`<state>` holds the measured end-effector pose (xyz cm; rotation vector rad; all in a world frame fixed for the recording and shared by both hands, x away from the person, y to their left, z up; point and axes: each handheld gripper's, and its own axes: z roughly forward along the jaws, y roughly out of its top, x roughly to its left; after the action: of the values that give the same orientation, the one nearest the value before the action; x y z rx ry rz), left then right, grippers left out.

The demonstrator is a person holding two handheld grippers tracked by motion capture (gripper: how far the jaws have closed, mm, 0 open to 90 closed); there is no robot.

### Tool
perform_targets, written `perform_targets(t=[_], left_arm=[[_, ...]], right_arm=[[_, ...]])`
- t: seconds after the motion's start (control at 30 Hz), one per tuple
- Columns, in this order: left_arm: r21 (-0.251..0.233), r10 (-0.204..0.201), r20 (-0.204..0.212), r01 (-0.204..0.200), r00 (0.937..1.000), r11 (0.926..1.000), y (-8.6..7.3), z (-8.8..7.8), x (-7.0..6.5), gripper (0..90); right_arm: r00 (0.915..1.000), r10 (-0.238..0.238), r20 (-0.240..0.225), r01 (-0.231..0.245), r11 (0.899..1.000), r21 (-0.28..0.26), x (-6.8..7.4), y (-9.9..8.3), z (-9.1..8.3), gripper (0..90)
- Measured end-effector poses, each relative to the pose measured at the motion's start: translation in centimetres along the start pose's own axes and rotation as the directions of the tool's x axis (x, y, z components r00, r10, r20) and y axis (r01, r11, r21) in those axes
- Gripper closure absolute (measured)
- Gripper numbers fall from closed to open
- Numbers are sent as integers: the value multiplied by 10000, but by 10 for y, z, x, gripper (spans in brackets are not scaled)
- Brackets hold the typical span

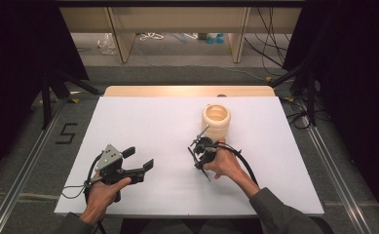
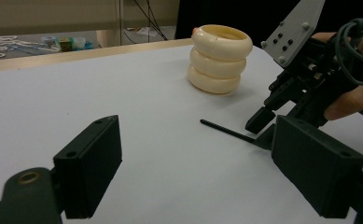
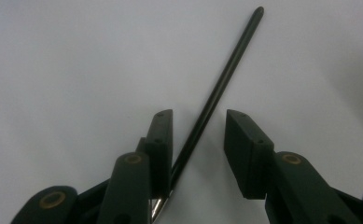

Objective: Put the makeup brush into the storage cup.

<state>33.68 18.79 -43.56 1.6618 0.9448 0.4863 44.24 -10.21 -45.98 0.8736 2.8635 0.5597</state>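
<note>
On the white table (image 1: 143, 122), a cream holder made of three stacked rings (image 1: 216, 120) stands toward the far right. Just in front of it, the right gripper (image 1: 200, 157) points down at the tabletop with its jaws apart. A thin black rod (image 3: 216, 95) lies on the surface between them, close to one jaw; it may be touching that jaw, but this is hard to tell. The left gripper (image 1: 141, 158) is held over the near left of the table, well apart from the holder, with its jaws spread wide and nothing between them.
</note>
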Motion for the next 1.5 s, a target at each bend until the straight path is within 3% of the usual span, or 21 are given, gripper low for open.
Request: perform_targets(t=[1.13,1.5], left_arm=[[80,34,-62,-33,10000,10000,0,-1,-1,157],[84,33,-45,-33,10000,10000,0,-1,0,158]], right_arm=[[9999,-153,-68,156,9988,465,-7,2,2,838],[9987,-505,40,503,9975,506,-6,2,2,857]])
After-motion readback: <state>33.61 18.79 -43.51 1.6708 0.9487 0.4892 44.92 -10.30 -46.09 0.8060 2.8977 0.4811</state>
